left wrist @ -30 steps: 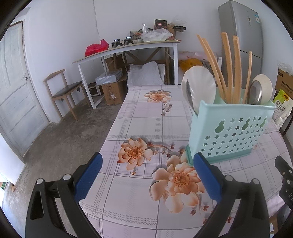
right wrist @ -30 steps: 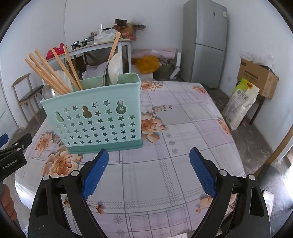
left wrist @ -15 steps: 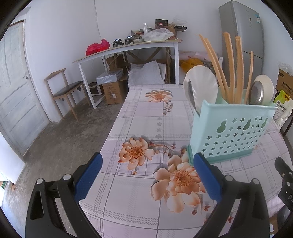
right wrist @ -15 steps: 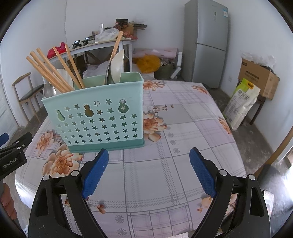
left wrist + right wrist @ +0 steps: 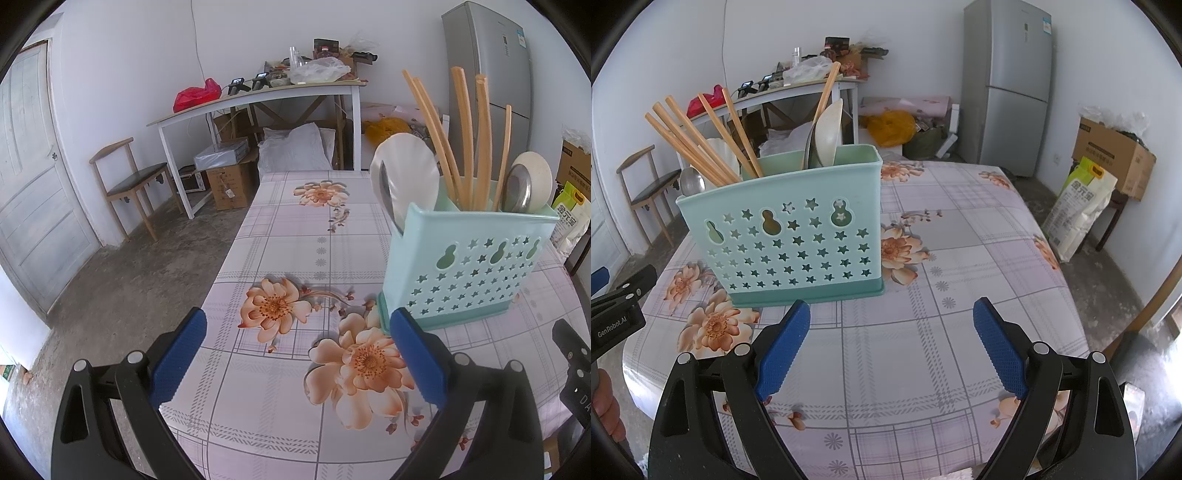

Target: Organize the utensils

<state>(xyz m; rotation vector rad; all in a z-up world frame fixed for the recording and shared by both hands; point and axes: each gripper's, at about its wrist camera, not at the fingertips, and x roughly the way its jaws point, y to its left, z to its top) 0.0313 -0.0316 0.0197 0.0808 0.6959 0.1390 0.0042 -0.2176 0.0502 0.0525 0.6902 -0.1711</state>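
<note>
Both the left gripper [image 5: 297, 334] and right gripper [image 5: 892, 323] are hovering with fingers spread wide and empty, while the utensil holder [image 5: 798, 236] is standing upright on the floral tablecloth [image 5: 960, 295], just beyond them.

Place: a lived-in home room, likely dining-cum-storage.
Evidence: floral tablecloth [image 5: 960, 258], grey fridge [image 5: 1008, 85], wooden chair [image 5: 129, 181], cluttered white side table [image 5: 258, 99].
Floor: bare concrete [image 5: 140, 280]; cardboard boxes [image 5: 1112, 155], possibly a rice sack [image 5: 1078, 214].
</note>
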